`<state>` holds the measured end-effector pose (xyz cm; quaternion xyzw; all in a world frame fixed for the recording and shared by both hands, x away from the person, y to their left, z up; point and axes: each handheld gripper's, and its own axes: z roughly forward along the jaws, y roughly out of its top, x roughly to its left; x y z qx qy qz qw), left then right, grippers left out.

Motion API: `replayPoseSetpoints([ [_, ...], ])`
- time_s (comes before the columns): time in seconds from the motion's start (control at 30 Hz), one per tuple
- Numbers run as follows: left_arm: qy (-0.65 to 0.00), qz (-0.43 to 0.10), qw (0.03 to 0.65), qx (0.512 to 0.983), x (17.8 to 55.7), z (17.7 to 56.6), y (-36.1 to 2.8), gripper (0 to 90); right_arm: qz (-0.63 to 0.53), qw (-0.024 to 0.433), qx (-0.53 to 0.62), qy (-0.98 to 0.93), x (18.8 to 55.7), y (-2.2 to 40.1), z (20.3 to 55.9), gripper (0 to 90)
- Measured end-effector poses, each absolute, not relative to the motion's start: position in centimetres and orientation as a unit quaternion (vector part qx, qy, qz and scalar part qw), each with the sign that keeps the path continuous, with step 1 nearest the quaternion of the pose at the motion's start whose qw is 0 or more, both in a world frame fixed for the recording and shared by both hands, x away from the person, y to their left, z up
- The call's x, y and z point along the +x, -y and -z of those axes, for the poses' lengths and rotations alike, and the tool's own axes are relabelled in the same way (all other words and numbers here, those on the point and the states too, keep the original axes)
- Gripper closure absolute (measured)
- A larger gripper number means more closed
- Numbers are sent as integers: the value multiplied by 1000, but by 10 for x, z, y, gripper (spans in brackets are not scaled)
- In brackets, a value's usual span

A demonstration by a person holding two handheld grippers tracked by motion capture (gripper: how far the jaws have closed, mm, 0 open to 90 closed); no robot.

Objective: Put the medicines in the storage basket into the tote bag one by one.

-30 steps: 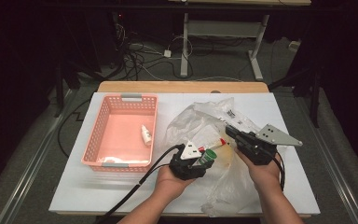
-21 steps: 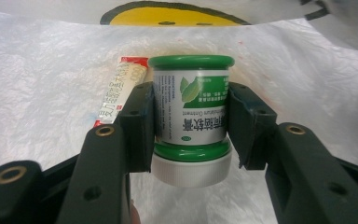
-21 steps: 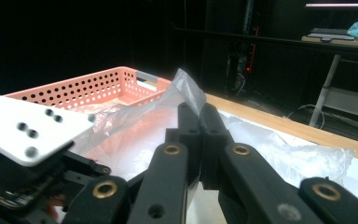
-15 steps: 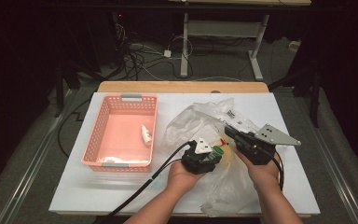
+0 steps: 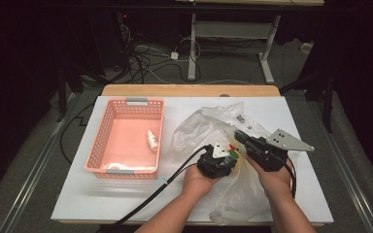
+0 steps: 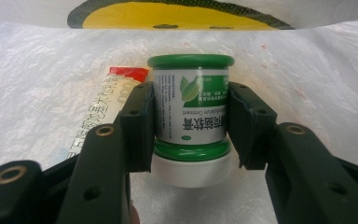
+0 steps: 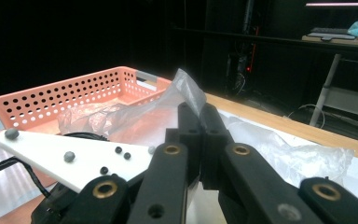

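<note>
My left gripper (image 6: 190, 128) is shut on a small jar (image 6: 190, 105) with a green and white label, green rims and a white cap. The jar lies inside the mouth of a clear plastic bag (image 6: 284, 79), near a red and white box (image 6: 103, 105). In the high view the left gripper (image 5: 231, 155) sits at the bag's (image 5: 206, 124) opening, close to my right gripper (image 5: 240, 136). My right gripper (image 7: 199, 116) is shut on a fold of the bag's film (image 7: 184, 88) and holds it up.
A pink perforated basket (image 5: 99, 145) stands at the left of the white table top (image 5: 126, 199), holding a small white bottle (image 5: 152, 141) and a white item at its near wall. A wooden edge (image 5: 189, 90) runs along the table's far side. Cables trail from both grippers.
My left gripper has carried the jar to the right and slightly down, into the bag's mouth beside the right gripper. The right gripper has stayed put, still pinching the film.
</note>
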<state>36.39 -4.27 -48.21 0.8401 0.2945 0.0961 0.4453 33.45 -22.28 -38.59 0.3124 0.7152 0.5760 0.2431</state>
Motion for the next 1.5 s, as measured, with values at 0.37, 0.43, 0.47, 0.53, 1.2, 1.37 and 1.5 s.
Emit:
replayPoseSetpoints([
  [0.37,-308,-84,441,839,368,483,41,477,-574,245,312,-716,334,222,386,900],
  [0.43,-309,-84,441,839,369,483,41,447,-575,243,312,-717,334,222,386,900],
  [0.47,-310,-84,440,839,369,483,41,435,-575,243,312,-717,334,222,386,900],
  [0.53,-310,-83,439,839,369,483,41,405,-575,243,312,-716,335,223,386,900],
  [1.2,-294,-41,466,834,336,474,15,270,-575,245,312,-715,334,224,385,900],
  [1.37,-289,-40,467,835,321,472,1,202,-575,245,312,-716,334,224,385,900],
  [1.5,-282,-37,474,833,311,466,-10,173,-575,245,312,-716,334,223,386,900],
])
